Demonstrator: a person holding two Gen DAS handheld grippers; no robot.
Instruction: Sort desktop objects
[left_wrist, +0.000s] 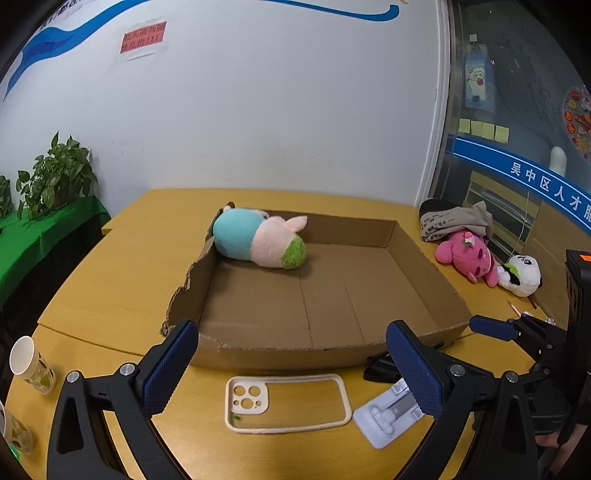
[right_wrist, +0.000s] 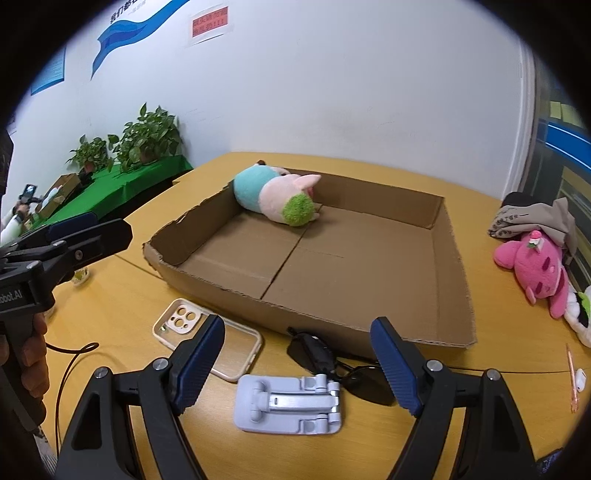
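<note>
Both grippers (left_wrist: 291, 369) (right_wrist: 297, 369) agape, empty — phone case (left_wrist: 288, 404), stand (right_wrist: 288, 408) just beneath.

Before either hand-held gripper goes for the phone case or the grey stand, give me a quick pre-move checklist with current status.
1. Left hand-held gripper open, nothing between pads: ok.
2. Right hand-held gripper open and empty: ok.
3. Phone case lying flat on the table, uncovered: ok.
4. Grey stand free to lift: cannot tell; it looks to touch the sunglasses.
5. Cardboard box has room: ok, only one plush toy inside.
6. Pink plush in the box: not ok, it lies outside.
</note>
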